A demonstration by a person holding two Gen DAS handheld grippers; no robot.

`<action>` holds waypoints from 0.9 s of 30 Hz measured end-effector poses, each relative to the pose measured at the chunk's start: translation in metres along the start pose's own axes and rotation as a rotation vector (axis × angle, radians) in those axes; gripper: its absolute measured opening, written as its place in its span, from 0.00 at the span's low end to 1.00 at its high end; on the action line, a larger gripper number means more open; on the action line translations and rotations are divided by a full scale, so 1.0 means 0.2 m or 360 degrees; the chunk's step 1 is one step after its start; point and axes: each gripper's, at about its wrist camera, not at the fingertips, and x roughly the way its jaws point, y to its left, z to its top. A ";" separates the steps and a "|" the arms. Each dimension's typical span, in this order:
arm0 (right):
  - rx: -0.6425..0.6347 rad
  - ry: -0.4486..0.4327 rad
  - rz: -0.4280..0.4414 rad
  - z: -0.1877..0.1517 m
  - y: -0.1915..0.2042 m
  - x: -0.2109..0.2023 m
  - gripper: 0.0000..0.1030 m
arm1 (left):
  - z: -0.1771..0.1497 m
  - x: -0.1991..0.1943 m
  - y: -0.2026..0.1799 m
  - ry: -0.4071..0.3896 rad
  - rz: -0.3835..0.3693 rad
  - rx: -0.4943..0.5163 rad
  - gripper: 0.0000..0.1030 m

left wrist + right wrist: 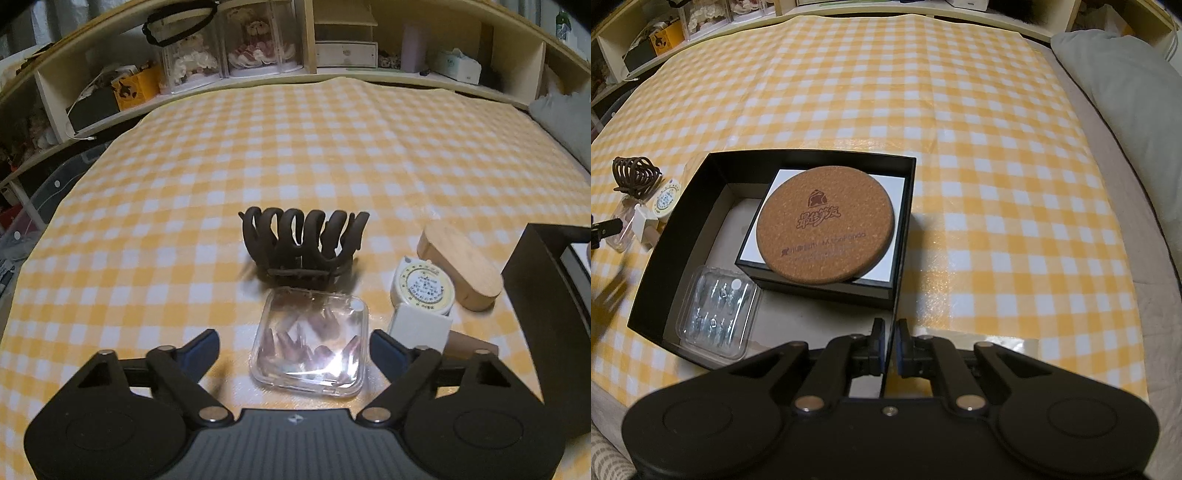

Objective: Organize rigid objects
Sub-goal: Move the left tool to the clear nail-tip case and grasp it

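Here, left tool [293,345] angled down, astride clear case [310,345], seemingly untouched.

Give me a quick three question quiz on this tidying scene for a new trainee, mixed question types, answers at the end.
1. True or false: the right claw is shut on the black box wall.
2. What lies between the left claw fingers: A the hair clip, B the clear case, C the tape measure?
3. What round thing rests on the small box inside the black box?

Key: 1 true. 2 B, not yet gripped. 3 the cork coaster.
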 end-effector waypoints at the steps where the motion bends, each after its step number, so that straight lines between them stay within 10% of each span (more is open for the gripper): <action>1: 0.0002 0.0000 0.0001 0.00 0.00 0.00 0.06 | 0.00 0.01 -0.01 0.0004 0.0011 0.0007 0.80; 27: 0.0008 -0.0010 0.0007 0.01 -0.03 -0.01 0.06 | -0.13 -0.08 -0.14 0.0393 -0.0123 -0.0045 0.75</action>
